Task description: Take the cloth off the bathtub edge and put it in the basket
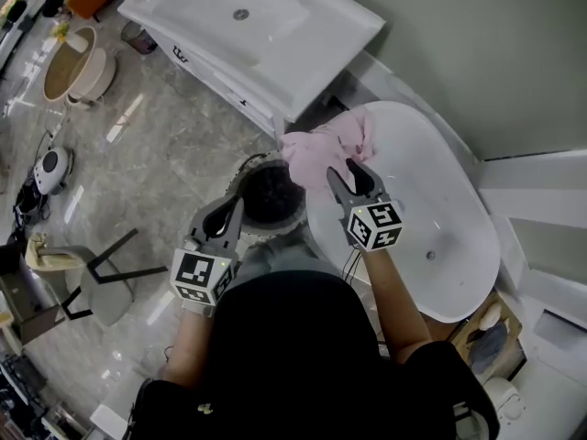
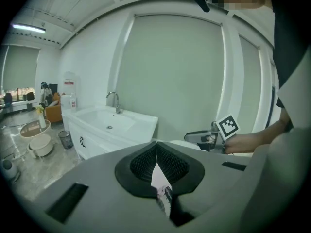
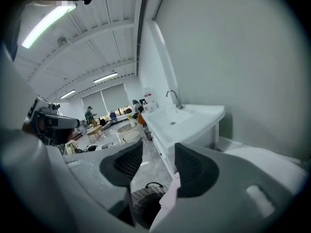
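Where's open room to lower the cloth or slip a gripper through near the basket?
Free: the basket mouth, between the left gripper and the cloth; the bathtub bowl right of the right gripper; the floor left of the basket. Crowded: the corner where vanity, bathtub rim and cloth meet.

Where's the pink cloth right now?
Head view, centre: the crumpled pink cloth is at the white bathtub's upper-left end, just ahead of the right gripper, with the dark round basket beside it at left.
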The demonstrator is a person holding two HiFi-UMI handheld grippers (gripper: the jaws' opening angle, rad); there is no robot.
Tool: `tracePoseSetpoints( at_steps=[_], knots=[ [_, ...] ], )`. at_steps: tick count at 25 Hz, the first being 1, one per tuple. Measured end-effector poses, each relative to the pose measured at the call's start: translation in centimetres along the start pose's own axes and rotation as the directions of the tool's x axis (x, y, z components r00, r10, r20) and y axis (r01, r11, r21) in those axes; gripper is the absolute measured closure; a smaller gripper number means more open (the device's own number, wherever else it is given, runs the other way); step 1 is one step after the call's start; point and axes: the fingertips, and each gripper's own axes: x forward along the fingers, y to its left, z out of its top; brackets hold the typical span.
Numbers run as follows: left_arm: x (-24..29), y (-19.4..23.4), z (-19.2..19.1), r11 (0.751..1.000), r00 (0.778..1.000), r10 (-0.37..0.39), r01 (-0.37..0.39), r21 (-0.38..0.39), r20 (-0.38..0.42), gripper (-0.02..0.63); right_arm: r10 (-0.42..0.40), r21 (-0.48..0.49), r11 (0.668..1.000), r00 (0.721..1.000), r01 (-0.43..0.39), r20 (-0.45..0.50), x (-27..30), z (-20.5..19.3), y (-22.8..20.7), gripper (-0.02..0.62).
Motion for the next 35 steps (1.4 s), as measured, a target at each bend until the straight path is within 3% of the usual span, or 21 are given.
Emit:
tracePoseSetpoints(
  at_steps=[8,20,29,35],
  knots=[
    [-1.6,0.9,-4.1,0.989,0.989,0.131,-0.135,-0.062,-0.066,0.594,0.016,-0.031,0.999,0.984,-0.021,-0.175,6.2,-5.8,-3.2,0.225],
    [-3.4,1.8,-9.8,0.969,0.967,0.203,-0.221,-0.113,-0.155,0.594,-0.034,-0.048,0.999,0.921,0.017,-0.387,14.0,-15.3,-8.4,0.125],
    [-5.2,3.5,-12.1,0.962,0.955,0.220,-0.246,-0.115,-0.200,0.594,-0.148,-0.059,0.989,0.874,0.136,-0.463,17.2,-21.3,-10.7,0.087],
    [-6.4,4.6,-13.5,0.962,0.947,0.227,-0.254,-0.098,-0.226,0.594,-0.162,-0.013,0.984,0.867,0.177,-0.471,18.8,-23.2,-10.9,0.087]
  ],
)
